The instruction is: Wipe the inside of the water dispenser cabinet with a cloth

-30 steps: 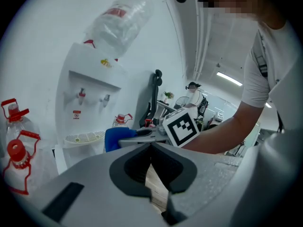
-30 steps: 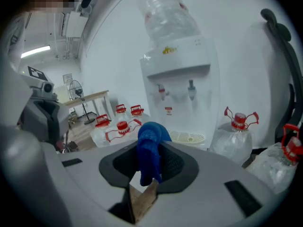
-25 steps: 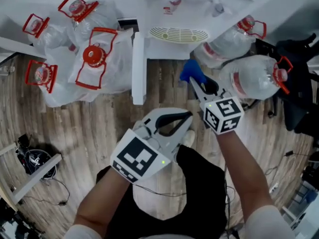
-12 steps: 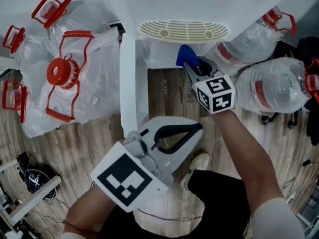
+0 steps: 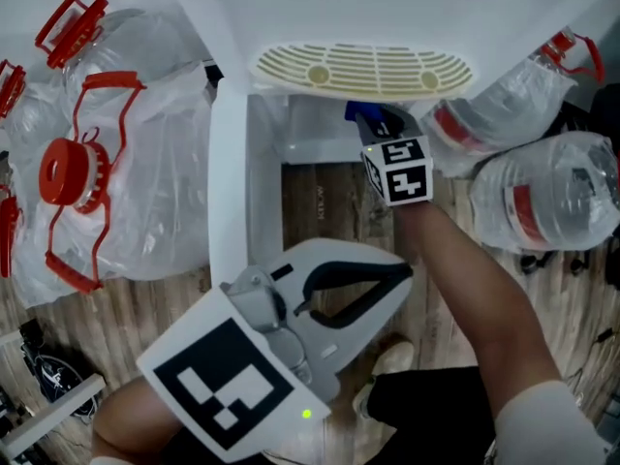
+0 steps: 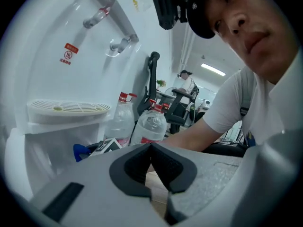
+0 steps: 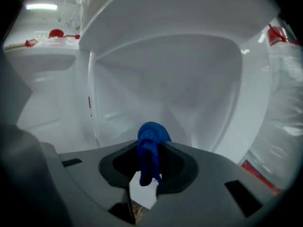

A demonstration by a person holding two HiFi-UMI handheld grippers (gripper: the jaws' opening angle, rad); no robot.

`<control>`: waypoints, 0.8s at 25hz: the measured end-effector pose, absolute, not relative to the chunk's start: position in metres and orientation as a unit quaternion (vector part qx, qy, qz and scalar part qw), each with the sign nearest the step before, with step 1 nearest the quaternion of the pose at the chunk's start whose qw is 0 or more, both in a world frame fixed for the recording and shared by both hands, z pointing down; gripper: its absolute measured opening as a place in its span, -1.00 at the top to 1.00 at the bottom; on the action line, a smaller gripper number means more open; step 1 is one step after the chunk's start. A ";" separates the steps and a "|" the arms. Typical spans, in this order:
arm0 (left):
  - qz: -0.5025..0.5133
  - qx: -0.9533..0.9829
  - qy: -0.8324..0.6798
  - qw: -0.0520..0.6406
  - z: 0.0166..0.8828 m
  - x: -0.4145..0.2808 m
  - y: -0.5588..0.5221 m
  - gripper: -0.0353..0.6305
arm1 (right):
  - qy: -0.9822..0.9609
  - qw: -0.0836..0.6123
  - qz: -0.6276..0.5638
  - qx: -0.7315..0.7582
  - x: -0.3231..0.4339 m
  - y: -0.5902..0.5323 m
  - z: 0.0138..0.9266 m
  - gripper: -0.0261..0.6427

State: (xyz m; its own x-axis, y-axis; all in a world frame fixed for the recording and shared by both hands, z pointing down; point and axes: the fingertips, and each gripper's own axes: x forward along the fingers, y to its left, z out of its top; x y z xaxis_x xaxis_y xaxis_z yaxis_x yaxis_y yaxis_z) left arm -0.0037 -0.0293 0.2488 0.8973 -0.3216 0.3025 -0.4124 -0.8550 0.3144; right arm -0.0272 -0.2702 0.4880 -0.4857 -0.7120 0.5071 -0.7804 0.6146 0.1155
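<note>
The crumpled blue cloth (image 7: pixel 150 144) is pinched between the closed jaws of the right gripper (image 5: pixel 378 126), at the mouth of the white water dispenser's open lower cabinet (image 7: pixel 165 79), just under the cream slotted drip tray (image 5: pixel 363 69). The cabinet's white door (image 5: pixel 228 182) stands swung open to the left. The left gripper (image 5: pixel 397 277) hovers lower over the wooden plank floor (image 5: pixel 320 201), jaws pressed together on nothing. Clear plastic water bottles with red caps (image 5: pixel 542 192) lie to the right, and more with red handles (image 5: pixel 107 172) to the left.
</note>
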 end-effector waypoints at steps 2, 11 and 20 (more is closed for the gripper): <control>0.130 0.956 -0.193 0.178 0.257 -0.003 -0.035 0.88 | -0.845 0.270 0.052 0.459 -0.029 -0.282 0.489 0.66; 0.169 0.961 -0.078 0.202 0.280 0.032 -0.023 0.88 | -0.802 0.217 0.095 0.549 -0.038 -0.303 0.480 0.66; 0.226 0.946 0.062 0.224 0.290 0.034 0.025 0.88 | -0.763 0.128 0.105 0.625 -0.019 -0.327 0.450 0.66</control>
State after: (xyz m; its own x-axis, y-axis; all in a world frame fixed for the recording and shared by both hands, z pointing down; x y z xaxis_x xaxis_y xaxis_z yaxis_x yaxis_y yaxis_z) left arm 0.0336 0.0253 0.2904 0.8904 0.2178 0.3997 0.0158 -0.8923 0.4511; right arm -0.0192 -0.3272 0.4496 -0.1866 -0.9266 0.3265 -0.9803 0.1976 0.0004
